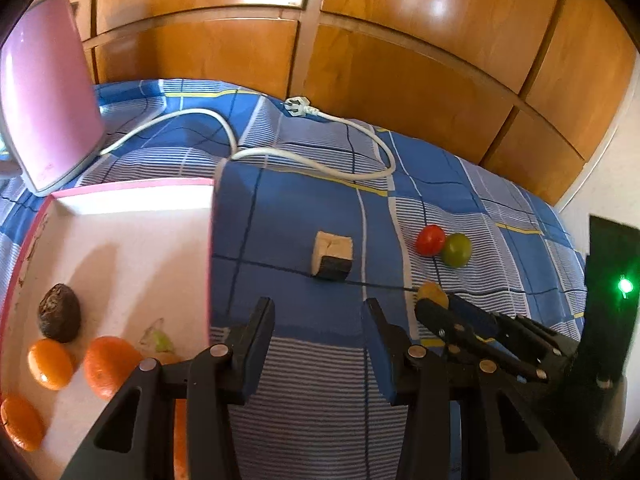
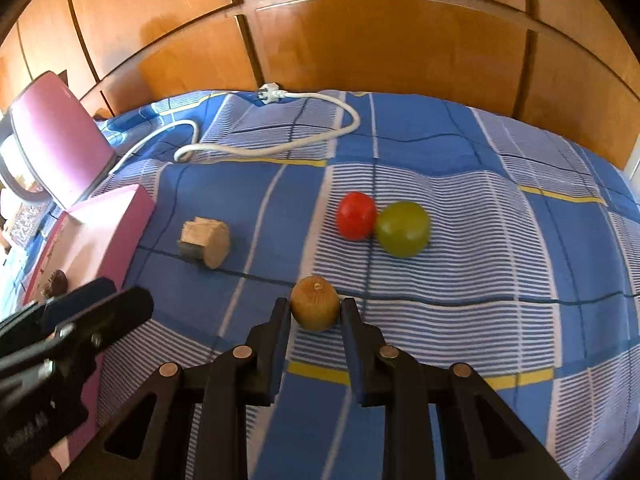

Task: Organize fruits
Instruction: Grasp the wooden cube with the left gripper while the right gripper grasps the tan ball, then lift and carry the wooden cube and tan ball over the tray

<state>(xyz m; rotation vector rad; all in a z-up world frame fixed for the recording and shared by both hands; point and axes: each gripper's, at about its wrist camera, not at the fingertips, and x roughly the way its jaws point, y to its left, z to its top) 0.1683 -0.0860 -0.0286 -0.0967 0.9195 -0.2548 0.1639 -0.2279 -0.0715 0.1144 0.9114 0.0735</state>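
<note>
A pink box [image 1: 132, 248] at the left holds several oranges [image 1: 108, 366] and a dark wrinkled fruit [image 1: 59, 318]. My left gripper [image 1: 320, 316] is open and empty over the blue checked bedspread, just right of the box. My right gripper [image 2: 315, 310] is shut on a brown kiwi [image 2: 314, 307] that rests on the bedspread; the kiwi also shows in the left wrist view [image 1: 432, 295]. A red fruit [image 2: 356, 215] and a green fruit [image 2: 403, 229] touch each other beyond it.
A wooden block [image 2: 205, 242] lies between the box and the fruits. A white cable with a plug [image 2: 272, 94] snakes across the far side. A pink appliance [image 1: 48, 92] stands at the far left. Wooden wardrobe doors [image 2: 360, 40] rise behind the bed.
</note>
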